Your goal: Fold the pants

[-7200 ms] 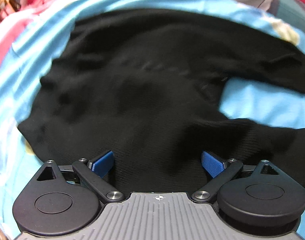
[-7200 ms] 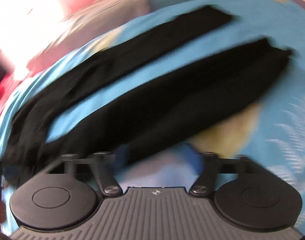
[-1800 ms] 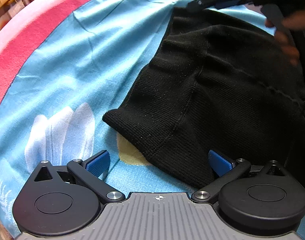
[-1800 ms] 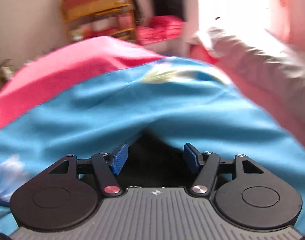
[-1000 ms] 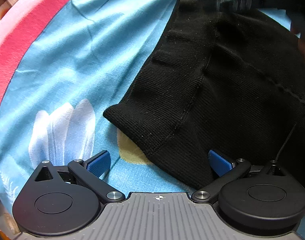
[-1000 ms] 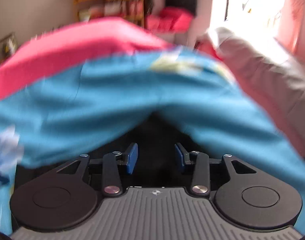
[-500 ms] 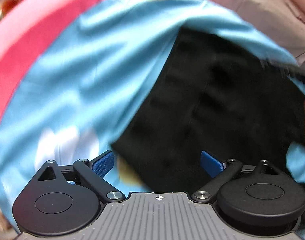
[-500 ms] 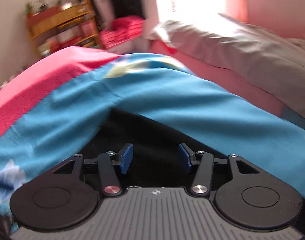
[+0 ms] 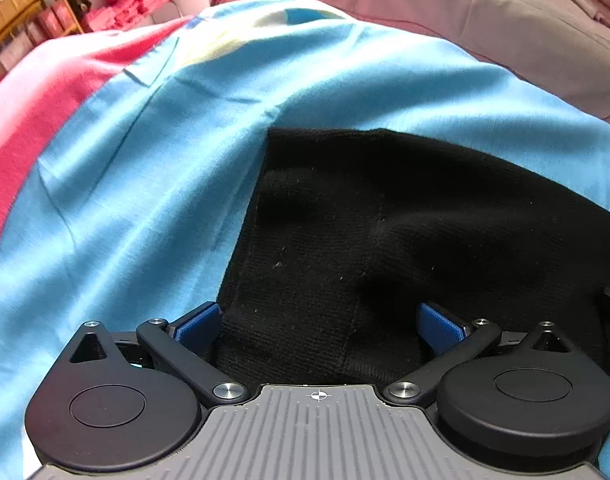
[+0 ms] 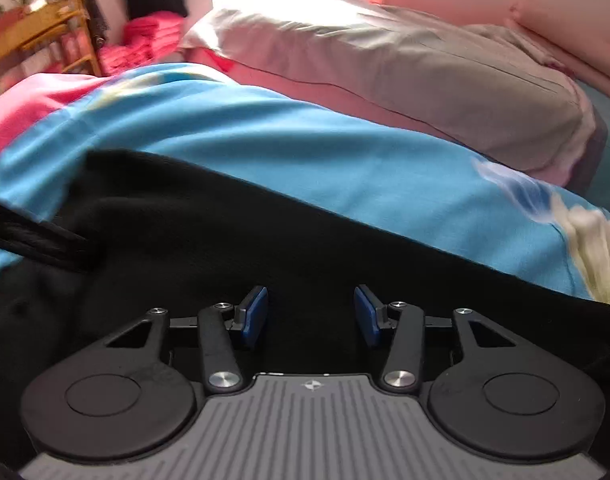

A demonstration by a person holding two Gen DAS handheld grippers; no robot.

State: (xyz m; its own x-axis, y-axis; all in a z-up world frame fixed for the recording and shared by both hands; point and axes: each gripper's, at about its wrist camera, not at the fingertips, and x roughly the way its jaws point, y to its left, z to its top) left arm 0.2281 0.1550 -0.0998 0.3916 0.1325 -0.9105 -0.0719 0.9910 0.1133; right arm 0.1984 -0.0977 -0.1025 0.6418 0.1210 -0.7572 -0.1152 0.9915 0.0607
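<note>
The black knit pants lie on a blue bedsheet. My left gripper is open, low over the pants, with the hemmed left edge of the fabric between its blue pads. My right gripper is open, with a narrower gap, and sits low over the pants with black fabric between and under its fingers. In the right wrist view the left gripper's body shows at the left edge.
A grey pillow lies beyond the sheet. A pink-red blanket covers the left side of the bed. A wooden shelf and red folded cloth stand in the far background.
Both grippers have dropped lower and tilted toward the bed's surface. The left gripper moved onto the pants' edge. The right gripper moved right along the pants; its jaws stand slightly wider.
</note>
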